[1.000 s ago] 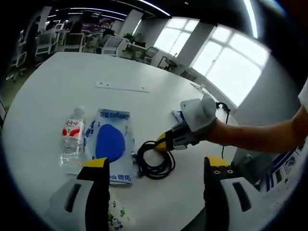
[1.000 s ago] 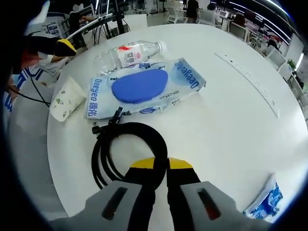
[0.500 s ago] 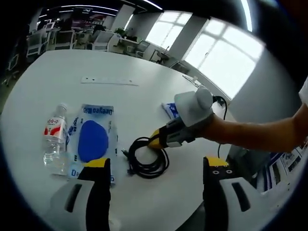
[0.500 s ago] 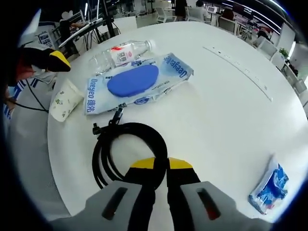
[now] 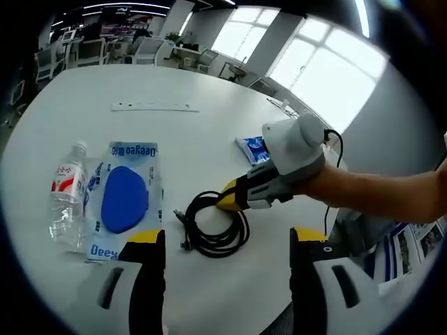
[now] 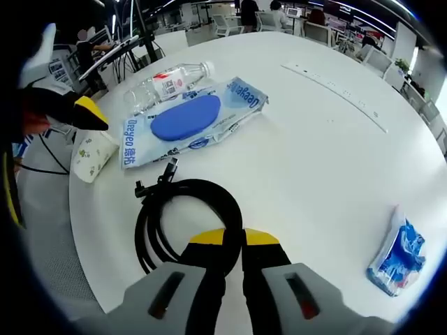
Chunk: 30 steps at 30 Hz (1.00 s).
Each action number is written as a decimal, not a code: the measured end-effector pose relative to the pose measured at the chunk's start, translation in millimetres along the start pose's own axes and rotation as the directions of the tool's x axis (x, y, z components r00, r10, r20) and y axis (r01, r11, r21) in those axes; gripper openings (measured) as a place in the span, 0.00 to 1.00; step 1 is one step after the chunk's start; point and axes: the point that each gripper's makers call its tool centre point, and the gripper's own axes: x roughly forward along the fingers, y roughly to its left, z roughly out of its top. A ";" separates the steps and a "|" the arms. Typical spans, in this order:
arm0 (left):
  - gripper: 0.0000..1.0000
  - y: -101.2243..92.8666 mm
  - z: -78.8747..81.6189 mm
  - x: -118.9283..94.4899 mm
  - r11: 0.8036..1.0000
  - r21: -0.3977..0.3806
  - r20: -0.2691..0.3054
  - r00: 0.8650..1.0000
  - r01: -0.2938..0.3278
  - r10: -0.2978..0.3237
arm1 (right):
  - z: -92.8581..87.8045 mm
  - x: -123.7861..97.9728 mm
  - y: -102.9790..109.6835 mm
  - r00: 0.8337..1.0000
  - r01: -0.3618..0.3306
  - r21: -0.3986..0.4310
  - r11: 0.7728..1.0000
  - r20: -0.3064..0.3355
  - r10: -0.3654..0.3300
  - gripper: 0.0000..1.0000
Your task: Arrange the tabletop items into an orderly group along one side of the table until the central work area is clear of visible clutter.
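**Right claw grips the cable coil, with the grouped items off toward ten o'clock**

In the right gripper view the right claw (image 6: pixel 233 239) is clenched on the near arc of the coiled black cable (image 6: pixel 183 220), its yellow tips pressed together over the loop. The coil lies flat on the round white table (image 6: pixel 314 160), and its loose plug ends point toward eleven o'clock, at the blue-and-white wet-wipe pack (image 6: pixel 190 118). Beyond the pack, touching its far edge, lies the clear plastic water bottle with a red label (image 6: pixel 166 85) on its side. A white paper cup with a green print (image 6: pixel 91 155) lies tipped near the table's edge at nine o'clock. A small blue-and-white tissue packet (image 6: pixel 398 252) sits well apart at three o'clock.

From the left gripper view the same grasp is seen side-on: the right claw (image 5: pixel 227 198) pinches the cable (image 5: pixel 213 227) at the coil's one-o'clock side. The left claw (image 5: pixel 223 244) is released, jaws wide apart, hovering over the near table edge and holding nothing.

The deciding relation, as I judge it: the wipe pack, bottle and cup lie in a row up and left of the coil, so the cable would be drawn toward ten o'clock to join them. The tissue packet is the stray, nearer the right claw than the left.
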 end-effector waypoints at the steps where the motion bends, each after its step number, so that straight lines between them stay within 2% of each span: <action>1: 0.70 1.0 -1.1 3.6 1.000 -0.001 -0.008 1.000 -0.005 0.005 | 0.1 0.0 0.0 1.000 0.000 0.002 1.000 0.002 0.000 0.05; 6: 0.65 5.8 -6.9 17.7 1.000 -0.001 -0.039 0.999 -0.028 0.028 | 0.6 0.5 -0.4 1.000 -0.002 0.009 1.000 0.011 0.002 0.05; 12: 0.64 10.6 -9.4 32.8 0.999 -0.010 -0.061 0.997 -0.044 0.043 | 1.2 0.9 -0.6 1.000 -0.005 0.020 1.000 0.022 0.005 0.05; 22: 0.58 18.4 -19.8 47.1 0.998 -0.016 -0.106 0.992 -0.068 0.066 | 1.3 1.1 -0.3 0.999 -0.008 0.030 1.000 0.032 0.007 0.05; 30: 0.52 26.3 -21.2 56.6 0.994 -0.036 -0.119 0.988 -0.105 0.100 | 1.6 1.4 0.2 0.999 -0.011 0.037 0.999 0.044 0.010 0.05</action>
